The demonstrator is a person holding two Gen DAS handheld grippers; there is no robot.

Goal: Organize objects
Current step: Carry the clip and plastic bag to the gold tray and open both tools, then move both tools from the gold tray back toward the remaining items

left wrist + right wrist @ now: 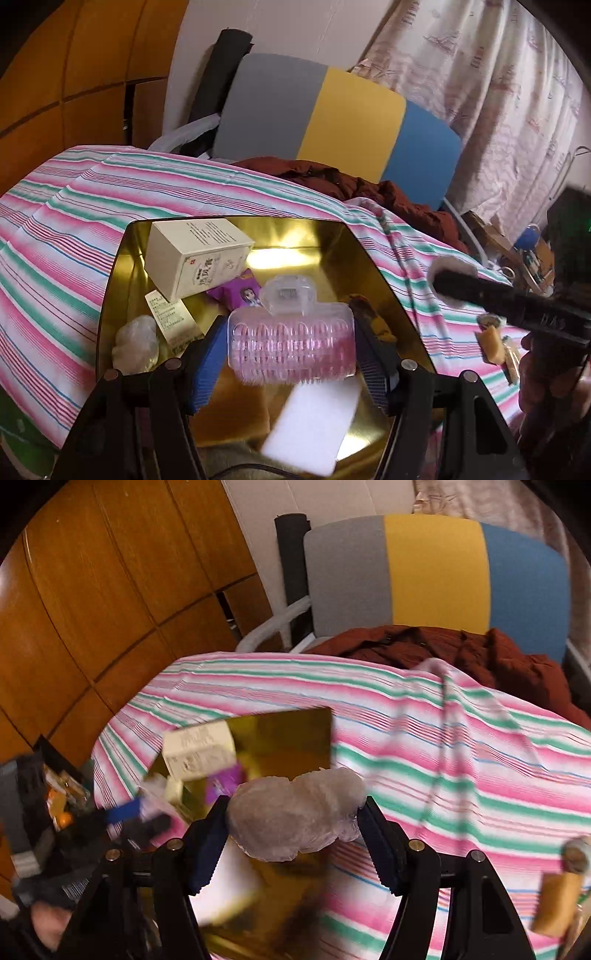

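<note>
My left gripper (291, 332) is shut on a pink translucent hair roller clip (291, 339), holding it just above the gold metal tray (332, 236). In the tray lie a white carton (195, 254), a purple packet (236, 291), a paper leaflet (170, 317) and a crumpled clear plastic wad (136, 343). My right gripper (295, 812) is shut on a greyish-white crumpled wad (295, 812) over the tray's right edge (295, 734). In the left wrist view that gripper (454, 286) comes in from the right. The left gripper (129, 812) shows blurred at lower left of the right wrist view.
The tray rests on a pink, green and white striped cloth (74, 229). A yellow keychain item (495, 343) lies on the cloth to the right. Behind are a dark red garment (443, 646), a grey-yellow-blue chair back (436, 576) and wooden cabinets (92, 590).
</note>
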